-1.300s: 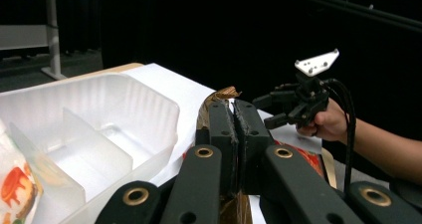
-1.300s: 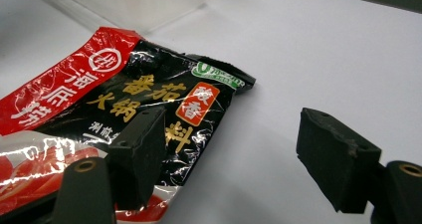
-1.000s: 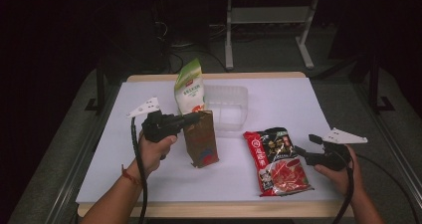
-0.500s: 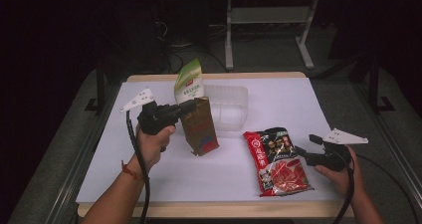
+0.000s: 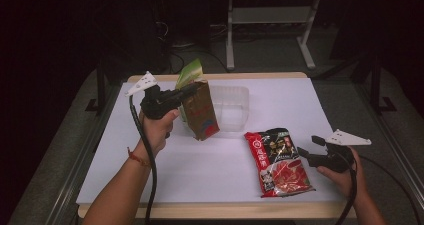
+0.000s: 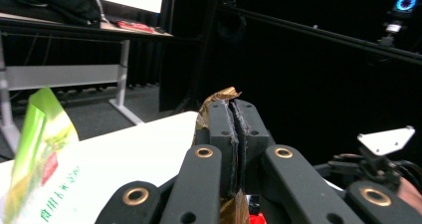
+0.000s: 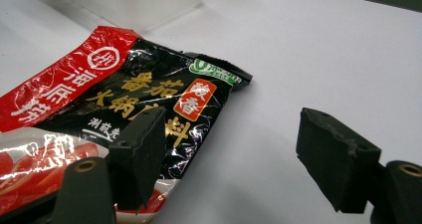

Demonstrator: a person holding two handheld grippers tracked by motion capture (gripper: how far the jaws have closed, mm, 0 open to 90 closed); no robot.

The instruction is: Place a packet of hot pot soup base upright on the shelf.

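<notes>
Resting low at the lower right of the high view, the right gripper (image 5: 306, 154) lies in the person's right hand (image 5: 345, 172) just beside the right edge of the red packet (image 5: 277, 161); its jaws stand apart with nothing between them; in the right gripper view one jaw overlaps the packet's black and red print at the lower left, the other stands over bare table (image 7: 318, 50) at the lower right; whether either touches the packet I cannot tell; the packet lies flat on the white table (image 5: 300, 105), right of the frame's centre.

Farther up, left of centre, the left hand (image 5: 157, 130) holds the left gripper (image 5: 192, 88) roughly level, pointing right; its jaws are clenched on the top edge of the brown bag (image 5: 201, 112); in the left gripper view the pads press together with crumpled brown foil (image 6: 221, 95) sticking out above them; the bag hangs tilted, its lower end red and blue; whether that end touches the table I cannot tell.

Just behind the bag a green pouch (image 5: 189, 74) stands upright; to its right, at the centre, a clear tub (image 5: 232, 107) sits on the table, close beside the bag.
</notes>
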